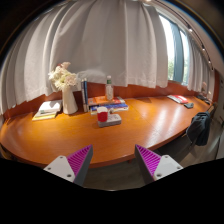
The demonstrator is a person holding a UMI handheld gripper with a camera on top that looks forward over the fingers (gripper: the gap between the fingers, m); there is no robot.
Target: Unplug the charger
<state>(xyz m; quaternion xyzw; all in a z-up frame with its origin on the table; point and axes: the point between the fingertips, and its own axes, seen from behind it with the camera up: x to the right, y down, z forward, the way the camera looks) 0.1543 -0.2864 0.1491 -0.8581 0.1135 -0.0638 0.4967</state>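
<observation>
Charger hardware cannot be identified anywhere in the gripper view: no plug, cable or socket is clear enough to name, so its place cannot be told from here. The gripper (pixel 113 162) hovers released, its two fingers spread wide with the magenta pads (pixel 80 160) facing each other across an empty gap, nothing between them. The main risk, as a judgement, is moving forward without a located target; the fingers could close on the wrong item among the clutter at 11 o'clock, where a red cup (pixel 102 116) sits on a small stack, books (pixel 108 104) lie beside it, and a white vase of pale flowers (pixel 67 88) stands tall enough to tip if brushed. An open book (pixel 46 109) lies further toward 10 o'clock. A dark bag (pixel 200 128) at 3 o'clock, at the desk's edge, could hide a cable, though that is only a guess. The curved wooden desk (pixel 140 125) is smooth and glossy, so light things would slide if nudged. White curtains (pixel 95 40) hang behind it from 10 to 1 o'clock, and a window (pixel 178 48) brightens the room at 2 o'clock.
</observation>
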